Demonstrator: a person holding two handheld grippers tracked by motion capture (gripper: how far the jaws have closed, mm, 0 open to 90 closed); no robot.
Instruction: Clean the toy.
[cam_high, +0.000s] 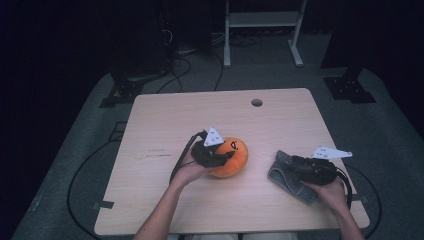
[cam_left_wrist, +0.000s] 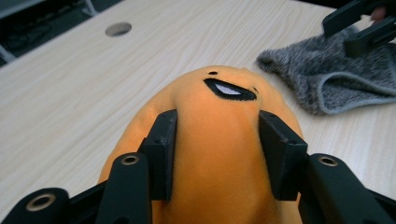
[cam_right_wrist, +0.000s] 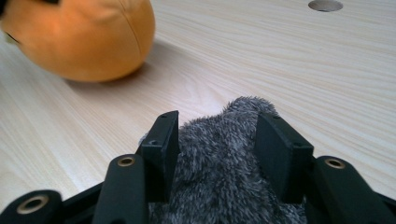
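An orange plush toy (cam_high: 239, 154) with a stitched black mouth lies near the middle of the wooden table (cam_high: 200, 115). My left gripper (cam_high: 220, 158) is shut on the plush toy (cam_left_wrist: 219, 191), its jaws pressing into both sides of the soft body (cam_left_wrist: 219, 128). To the right lies a grey fuzzy cloth (cam_high: 284, 177). My right gripper (cam_high: 301, 167) is shut on the cloth, with the fabric (cam_right_wrist: 219, 163) bunched between its jaws (cam_right_wrist: 217, 135). In the left gripper view the cloth (cam_left_wrist: 327, 79) and the right gripper (cam_left_wrist: 359, 23) sit beyond the toy.
A round cable hole (cam_high: 256, 102) sits near the table's far edge. Behind the table are a white metal frame (cam_high: 262, 22) and cables on the dark floor. The orange plush toy (cam_right_wrist: 84, 37) lies at the upper left of the right gripper view.
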